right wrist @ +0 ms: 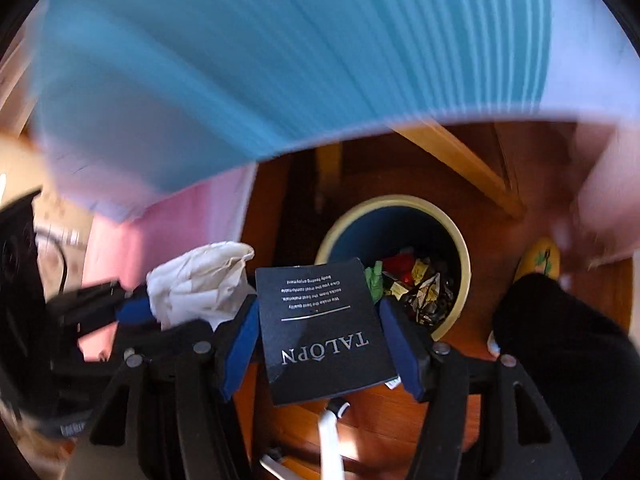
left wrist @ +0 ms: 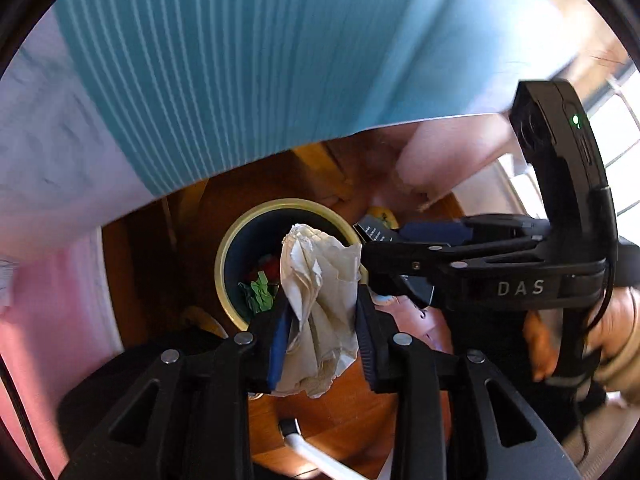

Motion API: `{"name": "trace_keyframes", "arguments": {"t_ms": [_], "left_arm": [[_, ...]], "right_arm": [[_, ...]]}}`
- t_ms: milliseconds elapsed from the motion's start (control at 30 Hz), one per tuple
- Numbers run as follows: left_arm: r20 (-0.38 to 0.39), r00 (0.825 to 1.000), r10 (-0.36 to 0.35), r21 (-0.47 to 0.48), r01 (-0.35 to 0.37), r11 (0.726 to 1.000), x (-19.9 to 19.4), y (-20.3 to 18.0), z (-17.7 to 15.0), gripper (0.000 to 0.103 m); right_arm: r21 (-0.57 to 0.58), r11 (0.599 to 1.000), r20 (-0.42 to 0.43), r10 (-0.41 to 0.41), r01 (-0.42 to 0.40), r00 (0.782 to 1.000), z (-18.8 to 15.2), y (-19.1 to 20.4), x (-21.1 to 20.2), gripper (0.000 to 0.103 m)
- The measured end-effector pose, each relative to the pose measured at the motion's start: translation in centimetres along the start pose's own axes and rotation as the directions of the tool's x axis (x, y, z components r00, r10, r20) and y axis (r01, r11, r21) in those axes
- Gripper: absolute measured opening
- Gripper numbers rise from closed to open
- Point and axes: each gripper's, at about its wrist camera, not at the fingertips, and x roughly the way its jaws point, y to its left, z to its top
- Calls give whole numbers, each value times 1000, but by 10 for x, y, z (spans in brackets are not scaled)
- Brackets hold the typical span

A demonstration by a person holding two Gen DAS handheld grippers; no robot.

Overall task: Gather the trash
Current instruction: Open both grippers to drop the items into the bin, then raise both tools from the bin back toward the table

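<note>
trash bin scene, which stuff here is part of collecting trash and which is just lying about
Job:
- crumpled white paper in left gripper
- black printed card in right gripper
- round cream-rimmed bin

Lying about:
- blue ribbed cloth
- pink fabric
- white cable

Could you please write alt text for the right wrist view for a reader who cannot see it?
The right gripper holds a black card printed TALOPN above a round bin of mixed trash on a wooden floor. At left, the left gripper holds crumpled white paper.

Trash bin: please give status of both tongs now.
Left tongs shut on crumpled paper. Right tongs shut on black card. Both above trash bin, nothing in the way.
</note>
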Motion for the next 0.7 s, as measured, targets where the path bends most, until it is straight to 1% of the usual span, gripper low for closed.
{"name": "trace_keyframes", "arguments": {"t_ms": [100, 167, 233, 267, 300, 333, 367, 400, 467, 600, 700], "left_arm": [[-5, 1000, 5, -67, -5, 998, 28, 15, 2, 30], [-7, 1000, 9, -115, -9, 993, 43, 24, 2, 32], [-5, 1000, 21, -156, -22, 988, 54, 31, 3, 36], [-10, 1000, 26, -164, -27, 986, 59, 33, 4, 42], [-12, 1000, 29, -167, -31, 985, 62, 34, 5, 46], [-13, 999, 36, -170, -38, 985, 64, 35, 6, 48], [-13, 999, 41, -168, -43, 985, 66, 35, 8, 53], [-9, 999, 45, -164, -46, 985, 67, 35, 8, 61], [-4, 999, 38, -170, -38, 985, 69, 36, 9, 70], [-14, 999, 36, -195, -39, 980, 75, 40, 10, 75], [-9, 999, 42, -206, -43, 978, 75, 42, 10, 76]], "right_arm": [[90, 996, 8, 19, -20, 1000, 1, -20, 22, 63], [131, 991, 4, 5, -6, 1000, 2, -28, 32, 64], [173, 985, -15, 1, 2, 1000, 4, -35, 40, 65], [195, 981, -24, 0, 4, 1000, 6, -38, 44, 66], [214, 977, -27, -3, 8, 1000, 8, -41, 47, 68], [223, 975, -26, -3, 9, 1000, 9, -43, 49, 75], [229, 973, -22, -6, 10, 1000, 9, -44, 50, 80], [230, 973, -16, -9, 13, 1000, 9, -45, 52, 80], [226, 974, -14, -27, 29, 1000, 10, -46, 55, 80], [208, 976, -10, -61, 62, 998, 10, -47, 59, 80], [167, 981, -1, -100, 99, 995, 8, -43, 60, 80]]}}
